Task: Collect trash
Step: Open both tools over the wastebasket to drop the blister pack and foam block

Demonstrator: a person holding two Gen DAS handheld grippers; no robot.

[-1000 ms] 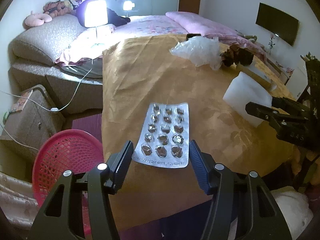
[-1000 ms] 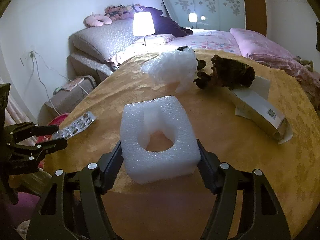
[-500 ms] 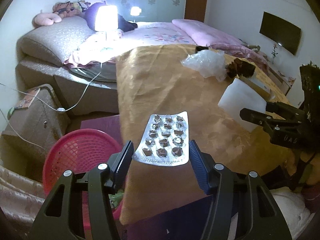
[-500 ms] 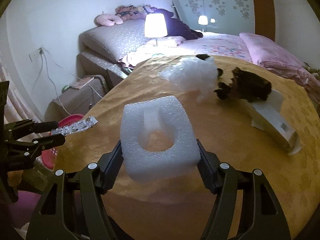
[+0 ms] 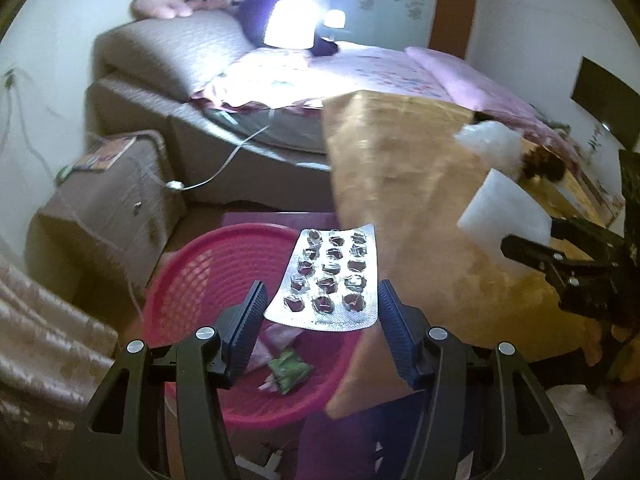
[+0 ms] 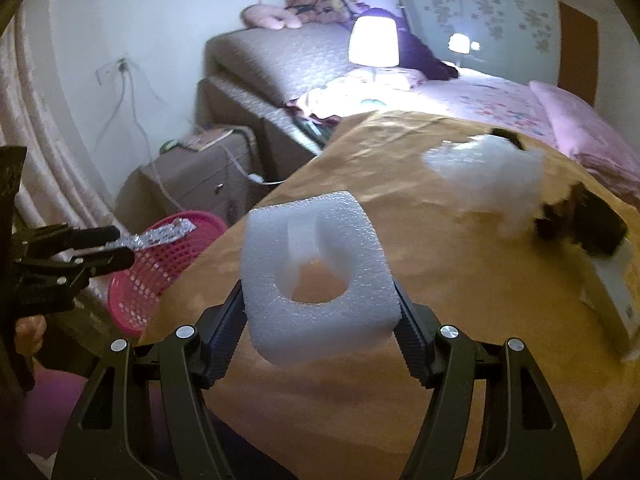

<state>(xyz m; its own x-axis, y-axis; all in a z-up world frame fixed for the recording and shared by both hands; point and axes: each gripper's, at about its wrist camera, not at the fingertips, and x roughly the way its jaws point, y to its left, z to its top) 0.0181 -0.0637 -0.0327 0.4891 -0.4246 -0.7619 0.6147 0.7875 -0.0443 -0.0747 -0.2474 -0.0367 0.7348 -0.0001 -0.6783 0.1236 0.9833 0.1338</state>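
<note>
Left wrist view looks down along the left tongs (image 5: pixel 320 316), which are closed on an emptied silver pill sheet (image 5: pixel 330 278), its edges pinched between the two ribbed fingers (image 5: pixel 248 320). That sheet hangs above the near right part of a pink basket (image 5: pixel 208 280) standing on the floor, just left of the tabletop's (image 5: pixel 420 184) hanging gold cloth. At the bottom of the basket lie a green wrapper (image 5: pixel 290 370) and some pale scraps beside it. Far behind are a bed (image 5: pixel 380 64) with a lit lamp (image 5: pixel 290 26), and at far left a brown nightstand (image 5: pixel 104 200). At the right edge of this view the right tongs (image 5: pixel 536 240) hold a white foam block (image 5: pixel 502 208). Right wrist view shows those right tongs (image 6: pixel 320 316) clamped on the sides of the foam block (image 6: pixel 316 272), a squarish piece with a round hole and a slot cut through it, held above the near left part of the gold tabletop (image 6: pixel 460 280). On the tabletop farther right rest a crumpled clear plastic bag (image 6: pixel 488 176), a dark clump (image 6: pixel 580 224) just beside it, and a long pale box (image 6: pixel 616 296) at the right edge. At left in this view the left tongs (image 6: pixel 116 250) carry the pill sheet (image 6: pixel 160 236) over the rim of the basket (image 6: pixel 160 272), and a hand (image 6: pixel 28 328) shows below them.
</note>
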